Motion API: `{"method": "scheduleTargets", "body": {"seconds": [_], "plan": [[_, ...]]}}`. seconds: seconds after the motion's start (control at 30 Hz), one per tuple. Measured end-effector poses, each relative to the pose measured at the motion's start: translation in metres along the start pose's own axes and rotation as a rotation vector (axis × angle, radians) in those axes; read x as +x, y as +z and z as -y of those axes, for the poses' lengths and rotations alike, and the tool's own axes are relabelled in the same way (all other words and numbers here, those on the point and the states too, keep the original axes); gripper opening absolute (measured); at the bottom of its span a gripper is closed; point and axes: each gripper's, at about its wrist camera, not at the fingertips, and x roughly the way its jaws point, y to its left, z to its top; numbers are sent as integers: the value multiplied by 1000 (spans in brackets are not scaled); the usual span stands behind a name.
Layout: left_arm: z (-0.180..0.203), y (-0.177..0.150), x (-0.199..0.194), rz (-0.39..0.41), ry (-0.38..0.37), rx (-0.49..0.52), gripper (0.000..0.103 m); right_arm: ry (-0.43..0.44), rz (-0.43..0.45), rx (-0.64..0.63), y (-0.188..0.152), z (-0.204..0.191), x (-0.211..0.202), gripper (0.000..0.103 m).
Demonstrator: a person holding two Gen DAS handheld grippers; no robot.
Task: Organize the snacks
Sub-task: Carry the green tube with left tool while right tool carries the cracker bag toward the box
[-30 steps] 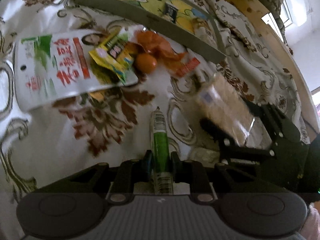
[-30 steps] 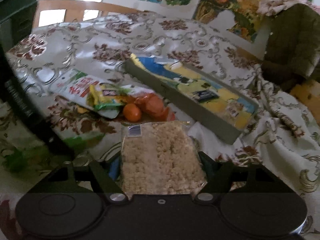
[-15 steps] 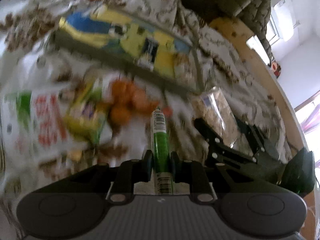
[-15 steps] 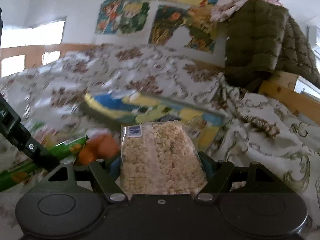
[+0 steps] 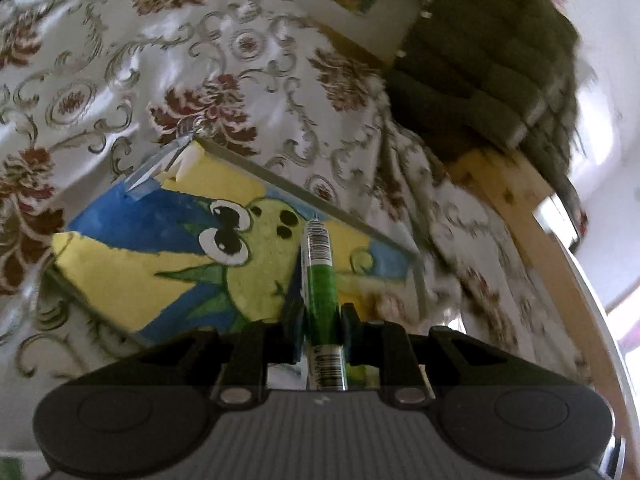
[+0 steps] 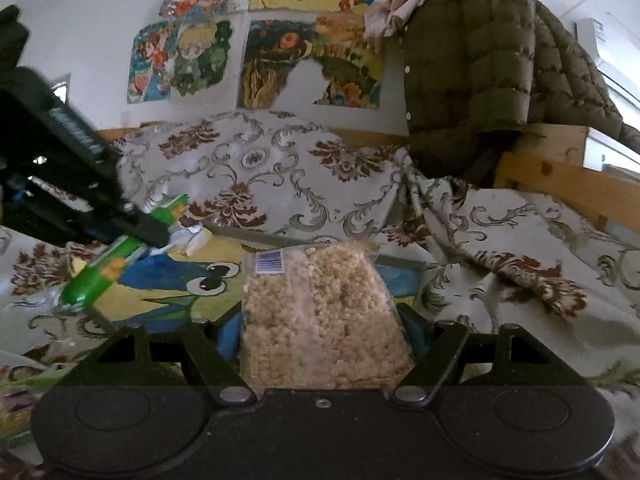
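Observation:
My left gripper [image 5: 320,316] is shut on a thin green snack packet [image 5: 320,280] and holds it above a shallow grey tray [image 5: 280,188] lined with a yellow and blue cartoon picture. My right gripper [image 6: 320,332] is shut on a clear bag of puffed rice cake [image 6: 320,320], held just in front of the same tray [image 6: 256,236]. In the right wrist view the left gripper [image 6: 140,232] and its green packet [image 6: 108,272] hang over the tray's left end.
The tray lies on a bed with a white floral cover [image 5: 200,60]. A green quilted jacket [image 6: 480,72] hangs over the wooden bed frame [image 6: 560,184] at the right. Posters [image 6: 260,52] cover the wall behind.
Both grippers rose from the snack pile and moved forward to the tray with their packets. The pile of snacks and oranges has left both views.

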Motion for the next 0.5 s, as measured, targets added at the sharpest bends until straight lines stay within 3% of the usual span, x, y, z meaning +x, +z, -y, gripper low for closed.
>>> {"method": "scheduleTargets", "body": {"seconds": [0.3, 0.5], "plan": [[-14, 12, 64, -37, 110, 2, 20, 2, -75, -40, -8, -8, 41, 78], [-25, 7, 79, -36, 154, 0, 20, 0, -93, -46, -12, -9, 47, 78]]}}
